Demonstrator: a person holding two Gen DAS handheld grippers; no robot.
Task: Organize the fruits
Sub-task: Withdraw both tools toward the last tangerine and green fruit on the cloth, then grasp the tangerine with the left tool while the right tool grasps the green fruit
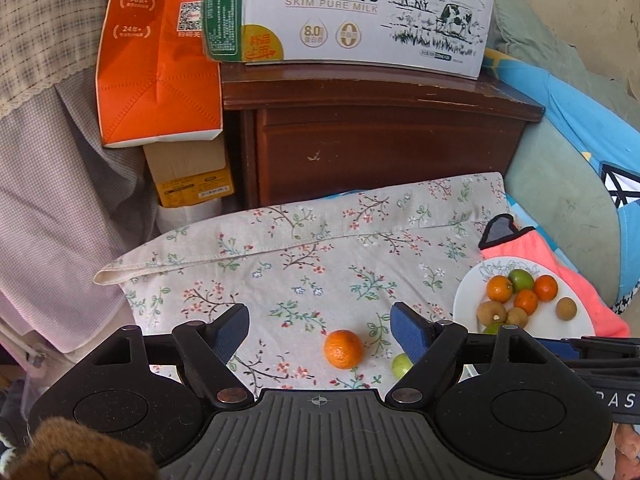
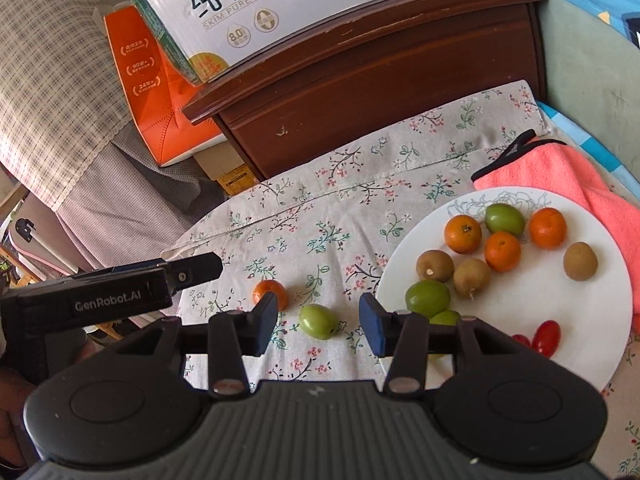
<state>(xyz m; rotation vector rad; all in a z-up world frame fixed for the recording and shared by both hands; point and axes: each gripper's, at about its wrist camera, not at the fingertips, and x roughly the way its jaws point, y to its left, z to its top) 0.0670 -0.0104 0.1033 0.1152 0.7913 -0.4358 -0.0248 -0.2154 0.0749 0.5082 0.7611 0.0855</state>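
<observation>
On the floral cloth (image 1: 304,264) lie a loose orange mandarin (image 1: 343,349) and a small green fruit (image 1: 401,365). My left gripper (image 1: 320,326) is open above the cloth, and the mandarin lies between and just beyond its blue pads. In the right wrist view the green fruit (image 2: 318,321) lies between the pads of my open right gripper (image 2: 319,322), with clear gaps on both sides. The mandarin (image 2: 272,294) sits behind the right gripper's left pad. A white plate (image 2: 532,292) at the right holds several mandarins, green fruits, brown fruits and small red tomatoes. The left gripper (image 2: 192,268) shows from the side at the left.
A dark wooden cabinet (image 1: 380,136) stands behind the cloth with a white milk carton box (image 1: 360,12) on top. An orange paper bag (image 1: 156,60) and a cardboard box stand left of it. A pink towel (image 2: 560,172) lies behind the plate.
</observation>
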